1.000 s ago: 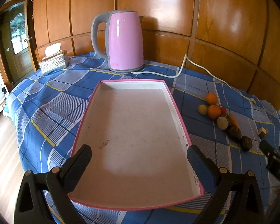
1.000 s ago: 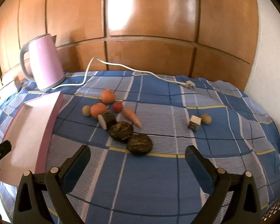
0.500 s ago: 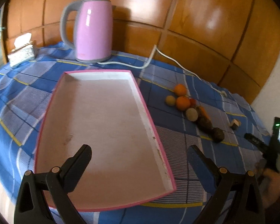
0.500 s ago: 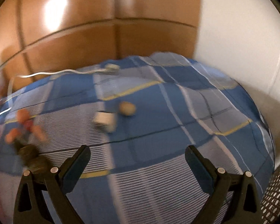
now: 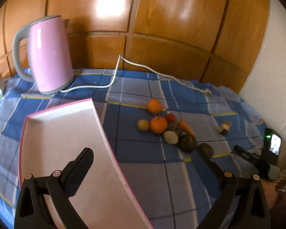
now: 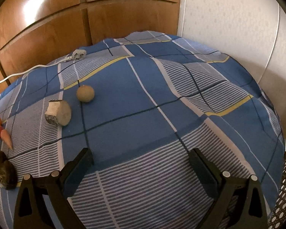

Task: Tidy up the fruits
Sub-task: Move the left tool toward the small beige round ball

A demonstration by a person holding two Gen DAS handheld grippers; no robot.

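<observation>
Left gripper: jaws spread wide, nothing held between them. Its left finger is seen over the near part of the pink-rimmed tray; its right finger is seen over bare tablecloth to the right of the tray. Contact with the tray cannot be judged.

Tray taken as landmark. It lies flat on the blue plaid tablecloth and nothing is seen in it. To its right, apart from its long edge, the fruit cluster is found. Nearest in that cluster are two dark, rough lumps, side by side. Just beyond them a pale round piece is noted, then a large orange with a small yellowish fruit on its tray side. A carrot and a small red fruit lie on the side away from the tray. A second orange sits farther back, slightly apart from the group.

Much farther right of the tray, a cut pale chunk and a small tan round fruit lie close together, not touching.

Right gripper: jaws likewise spread wide and empty, held over bare cloth, nearer the camera than the chunk and tan fruit. In the left wrist view the right gripper's body, with a lit screen, is seen at the far right.

Behind the tray, a pink kettle stands upright. Its white cord trails across the cloth to a plug, with wooden panelling beyond.
</observation>
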